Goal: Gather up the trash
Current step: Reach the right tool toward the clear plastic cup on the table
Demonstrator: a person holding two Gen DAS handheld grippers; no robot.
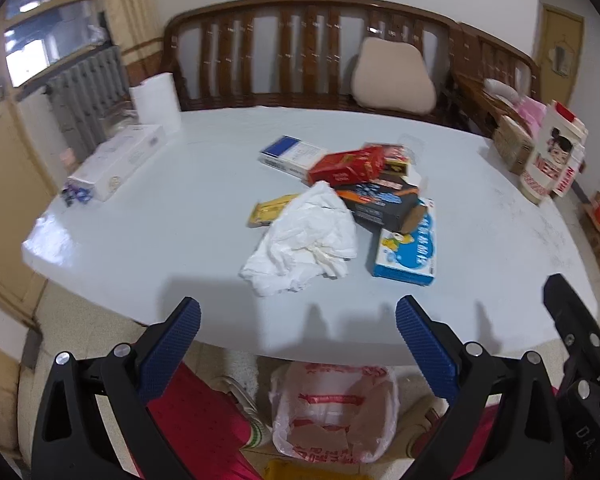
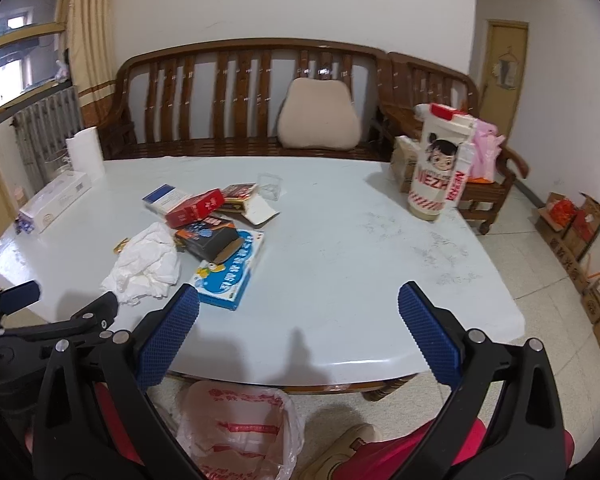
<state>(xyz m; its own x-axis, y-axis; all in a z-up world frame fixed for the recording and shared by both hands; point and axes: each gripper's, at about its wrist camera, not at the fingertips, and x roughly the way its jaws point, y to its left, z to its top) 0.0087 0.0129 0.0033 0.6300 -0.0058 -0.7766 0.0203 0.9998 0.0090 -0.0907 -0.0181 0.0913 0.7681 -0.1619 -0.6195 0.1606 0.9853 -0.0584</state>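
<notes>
A heap of trash lies mid-table: crumpled white tissue [image 1: 304, 240] [image 2: 146, 266], a blue-and-white box [image 1: 408, 248] [image 2: 230, 274], a black box [image 1: 384, 204] [image 2: 210, 240], a red box [image 1: 348, 166] [image 2: 194, 208], a blue-topped white box [image 1: 290, 154] [image 2: 164, 198] and a yellow wrapper [image 1: 268, 210]. A bin lined with a plastic bag [image 1: 332, 412] [image 2: 236, 428] stands on the floor under the near table edge. My left gripper [image 1: 298, 340] is open over the near edge, empty. My right gripper [image 2: 298, 336] is open too, to the right of the heap, holding nothing.
The pale table [image 1: 140, 220] [image 2: 360, 260] also holds a paper roll [image 1: 158, 100], a long white box [image 1: 116, 160] and a tall printed carton [image 2: 440, 160]. A wooden bench [image 2: 240, 92] with a cushion stands behind. A person's red trouser legs [image 1: 204, 432] flank the bin. Cardboard boxes [image 2: 580, 232] sit on the floor right.
</notes>
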